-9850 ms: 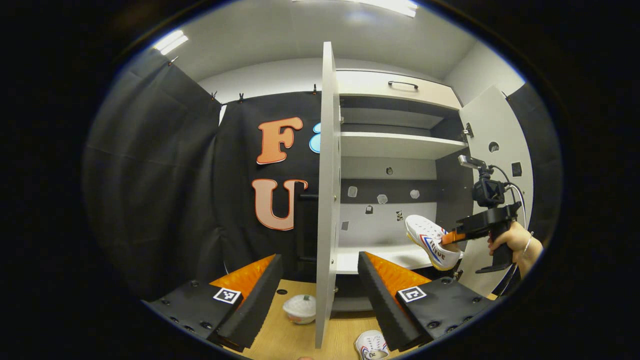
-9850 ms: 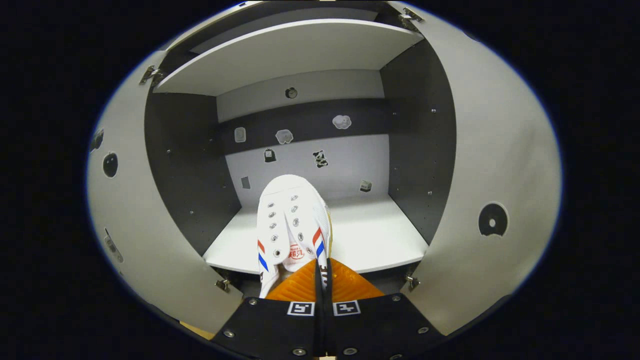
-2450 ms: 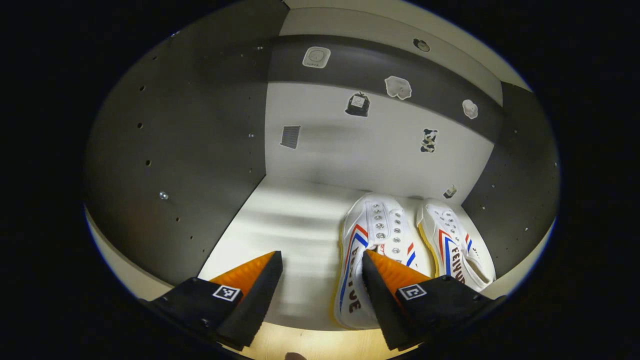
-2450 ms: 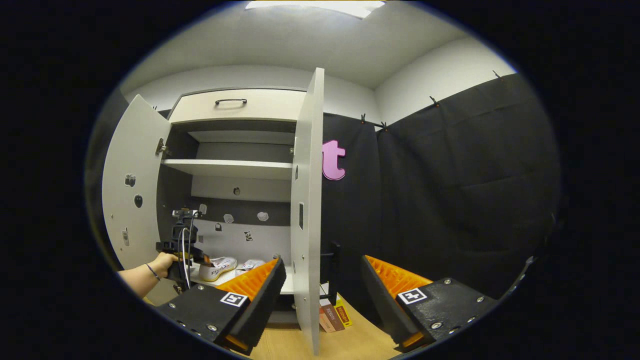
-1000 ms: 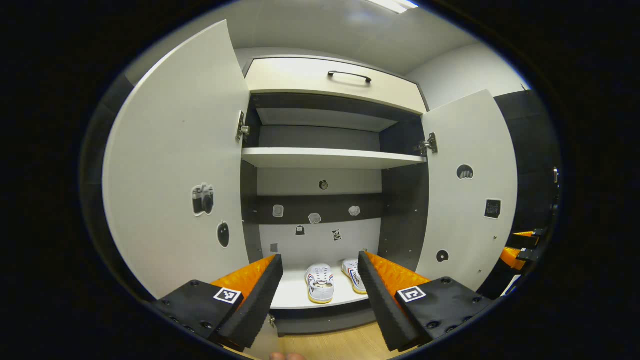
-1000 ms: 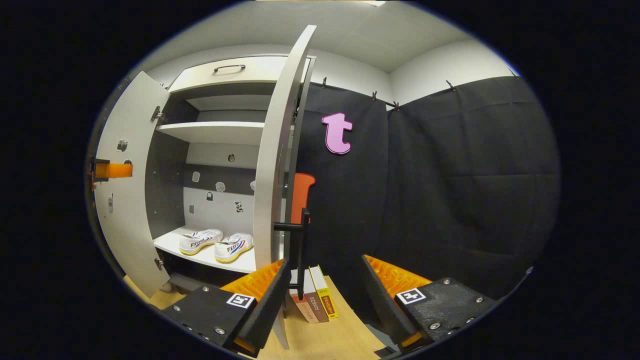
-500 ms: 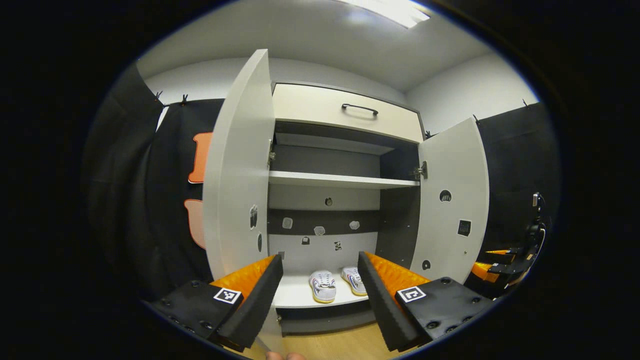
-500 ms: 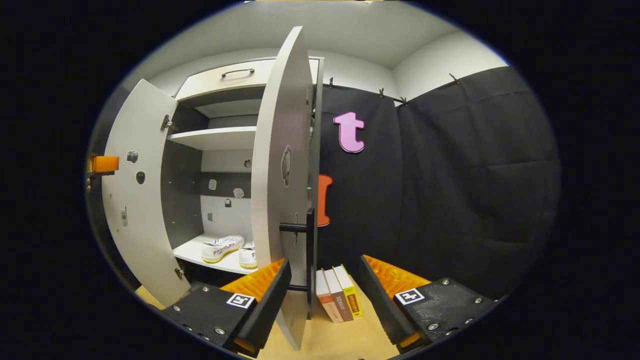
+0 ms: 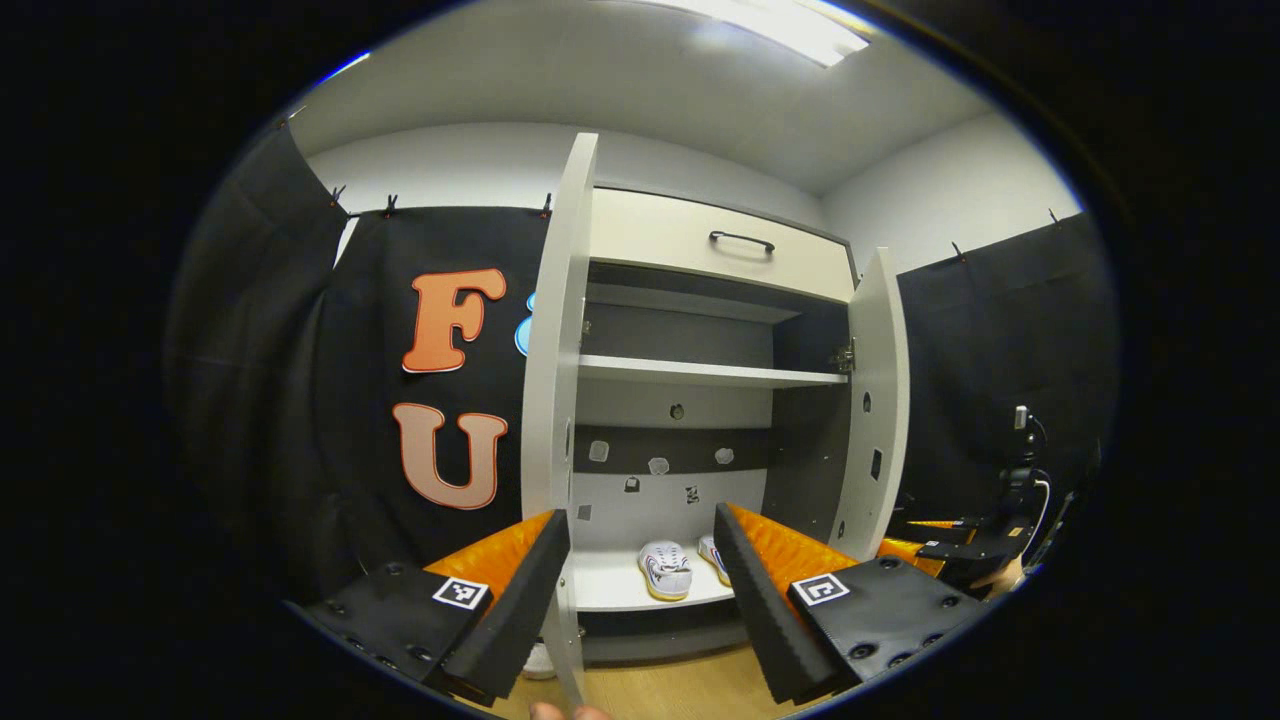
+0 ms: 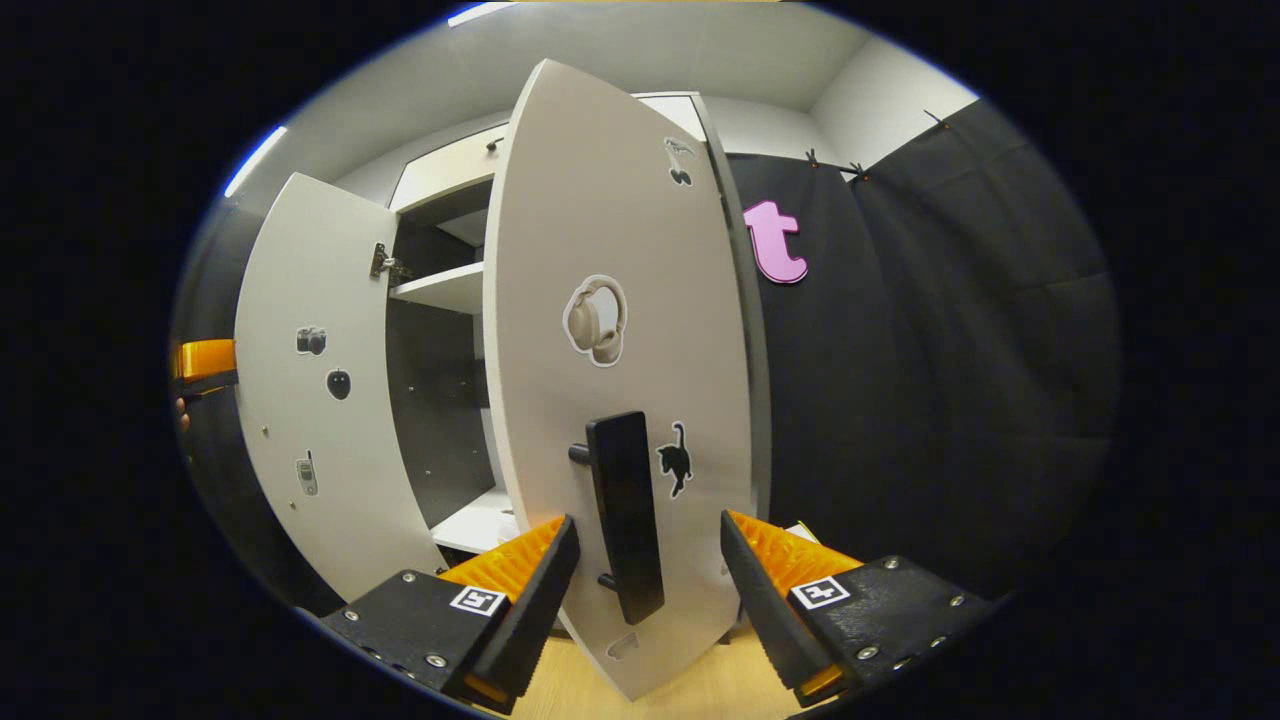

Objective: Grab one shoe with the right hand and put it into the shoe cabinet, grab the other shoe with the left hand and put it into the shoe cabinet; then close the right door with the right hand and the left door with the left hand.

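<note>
Both sneakers (image 9: 667, 570) are shelved in the shoe cabinet (image 9: 700, 372), so door closing is in hand: right tool (image 10: 643, 560), released, brackets the right door's handle (image 10: 625, 515); left tool (image 9: 640, 565), released, waits near the left door (image 9: 553, 400).

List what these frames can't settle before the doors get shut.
- Right shoe, left gripper view: mostly hidden behind the left hand-held gripper.
- Right hand-held gripper, right gripper view: contact with the black door handle unclear.
- Pale object on the floor, left gripper view: cut off by the left door.
</note>
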### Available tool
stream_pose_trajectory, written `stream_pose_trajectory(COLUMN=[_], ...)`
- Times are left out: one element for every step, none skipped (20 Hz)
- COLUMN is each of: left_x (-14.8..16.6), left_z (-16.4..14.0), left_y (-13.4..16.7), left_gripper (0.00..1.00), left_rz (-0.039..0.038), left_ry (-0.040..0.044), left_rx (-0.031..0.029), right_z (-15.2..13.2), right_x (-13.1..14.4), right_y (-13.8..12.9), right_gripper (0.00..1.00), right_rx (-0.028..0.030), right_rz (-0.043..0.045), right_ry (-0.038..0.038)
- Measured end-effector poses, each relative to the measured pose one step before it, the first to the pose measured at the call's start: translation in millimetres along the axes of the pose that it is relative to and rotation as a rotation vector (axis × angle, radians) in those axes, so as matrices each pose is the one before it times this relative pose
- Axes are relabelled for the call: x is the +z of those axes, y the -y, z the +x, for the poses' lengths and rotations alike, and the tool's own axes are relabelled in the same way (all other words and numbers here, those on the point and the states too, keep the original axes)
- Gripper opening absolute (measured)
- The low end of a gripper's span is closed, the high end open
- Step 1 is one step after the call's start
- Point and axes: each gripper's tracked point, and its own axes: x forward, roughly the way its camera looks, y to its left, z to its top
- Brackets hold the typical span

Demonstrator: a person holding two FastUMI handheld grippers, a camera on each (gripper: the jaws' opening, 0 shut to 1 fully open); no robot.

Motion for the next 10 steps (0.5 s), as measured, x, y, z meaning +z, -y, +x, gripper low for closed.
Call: stream_pose_trajectory(left_x=[5.11, 5.42, 3.76, 1.17, 1.06, 0.33, 2.69, 2.21, 1.72, 1.24], left_z=[-6.03, -4.32, -5.39, -4.68, -5.83, -6.00, -5.58, -4.88, -4.71, -3.38], left_y=[-1.63, -2.12, -5.18, -6.67, -6.01, -4.51, -4.81, -9.24, -11.18, -8.37], left_gripper=[0.94, 0.95, 0.95, 0.94, 0.94, 0.95, 0.94, 0.94, 0.94, 0.95], left_rz=[0.00607, 0.00927, 0.00836, 0.00551, -0.00049, -0.00564, -0.00183, 0.00395, 0.00700, 0.00430], left_ry=[0.01314, 0.01174, 0.00803, 0.00399, -0.00053, -0.00166, 0.00671, 0.00638, 0.00640, 0.00753], left_rx=[0.00219, 0.00432, 0.01042, 0.01340, 0.01228, 0.00680, 0.00790, 0.02092, 0.02844, 0.02303], right_z=[9.56, 10.40, 10.80, 8.57, 9.46, 5.69, 5.54, 2.68, 6.79, 4.30], right_x=[-3.23, -2.03, -0.63, -0.49, -8.78, -2.37, -0.14, 0.11, 1.86, -0.51], right_y=[-9.99, -6.64, -5.56, -6.43, -4.13, -4.76, -4.44, -1.85, -0.81, -0.27], right_gripper=[0.96, 0.91, 0.97, 0.91, 0.92, 0.92, 0.92, 0.87, 0.91, 0.91], right_rx=[0.01269, 0.00525, -0.00200, 0.00761, 0.00656, 0.00431, 0.00497, -0.00148, -0.00562, -0.00437], right_rz=[0.00573, -0.00191, -0.00540, -0.00177, 0.00394, 0.00312, 0.00376, 0.00012, -0.00448, -0.00348], right_ry=[-0.00606, -0.00211, 0.00233, 0.00188, -0.00696, -0.00235, -0.00229, 0.00457, 0.00565, -0.00139])
